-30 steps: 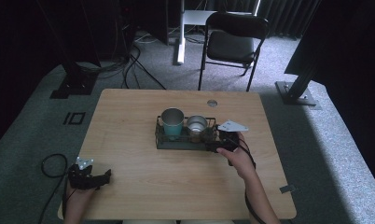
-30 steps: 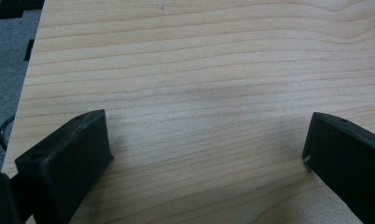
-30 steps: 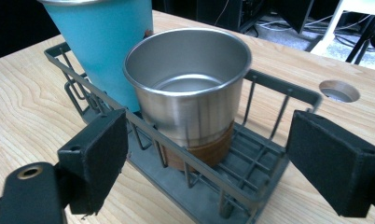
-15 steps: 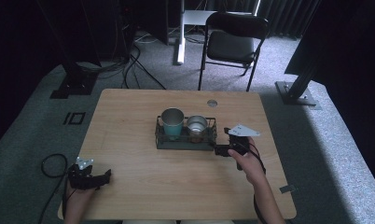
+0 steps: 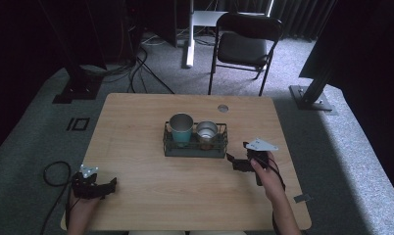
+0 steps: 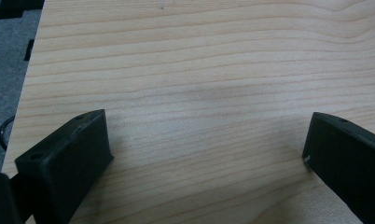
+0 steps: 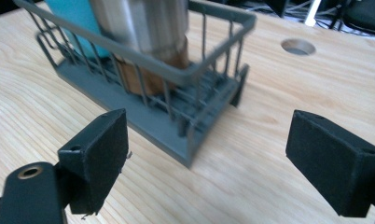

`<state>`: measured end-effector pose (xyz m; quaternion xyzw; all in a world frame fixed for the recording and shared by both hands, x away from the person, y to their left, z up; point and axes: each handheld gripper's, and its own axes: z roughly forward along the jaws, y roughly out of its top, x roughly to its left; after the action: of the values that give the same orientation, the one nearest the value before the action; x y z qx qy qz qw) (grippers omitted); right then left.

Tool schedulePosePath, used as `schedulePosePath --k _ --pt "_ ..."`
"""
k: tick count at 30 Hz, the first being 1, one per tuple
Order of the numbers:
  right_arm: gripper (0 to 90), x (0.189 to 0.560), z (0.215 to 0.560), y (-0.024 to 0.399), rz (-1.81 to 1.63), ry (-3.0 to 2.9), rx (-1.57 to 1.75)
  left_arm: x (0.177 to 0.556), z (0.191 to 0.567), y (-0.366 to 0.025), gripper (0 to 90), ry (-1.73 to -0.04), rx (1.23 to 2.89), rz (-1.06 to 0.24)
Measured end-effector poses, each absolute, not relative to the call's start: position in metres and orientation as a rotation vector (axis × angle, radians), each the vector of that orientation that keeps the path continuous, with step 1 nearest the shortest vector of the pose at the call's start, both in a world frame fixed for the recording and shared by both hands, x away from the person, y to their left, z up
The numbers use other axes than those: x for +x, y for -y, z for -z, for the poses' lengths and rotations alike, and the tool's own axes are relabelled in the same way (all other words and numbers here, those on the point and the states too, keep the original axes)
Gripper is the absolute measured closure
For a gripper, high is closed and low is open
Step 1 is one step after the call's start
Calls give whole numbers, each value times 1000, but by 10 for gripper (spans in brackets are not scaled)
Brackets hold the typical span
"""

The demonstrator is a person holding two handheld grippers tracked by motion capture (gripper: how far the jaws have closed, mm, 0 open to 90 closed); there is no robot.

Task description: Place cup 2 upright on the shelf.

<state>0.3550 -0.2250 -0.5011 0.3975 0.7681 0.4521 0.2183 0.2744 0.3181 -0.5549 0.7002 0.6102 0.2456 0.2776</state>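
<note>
A: Looking at the wire basket [image 5: 195, 147] mid-counter: how much room around it?

B: Bare counter [image 5: 136, 117] on every side. The right tool [image 5: 240, 163] sits just off the basket's right end, jaws spread and empty. The left tool [image 5: 104, 187] is well apart, at the near-left edge, jaws spread.

A: Its camera?

B: It shows the basket's bars [image 7: 195, 70] up close, with the steel cup [image 7: 143, 28] and teal cup [image 7: 71, 14] inside.

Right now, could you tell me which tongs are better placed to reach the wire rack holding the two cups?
The right tongs, judging by position: they sit open just beside the wire rack, facing its end. The left tongs rest open near the table's front-left corner, over bare wood.
</note>
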Motion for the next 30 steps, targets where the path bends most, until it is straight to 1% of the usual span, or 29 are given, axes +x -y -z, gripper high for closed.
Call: schedulePosePath --k 16,30 --pt "127 350 529 244 -1132 -2083 1213 274 555 -318 14 -1638 1880 -659" --pt "127 344 541 258 -1047 -2040 1305 274 555 -318 14 -1638 1881 -659"
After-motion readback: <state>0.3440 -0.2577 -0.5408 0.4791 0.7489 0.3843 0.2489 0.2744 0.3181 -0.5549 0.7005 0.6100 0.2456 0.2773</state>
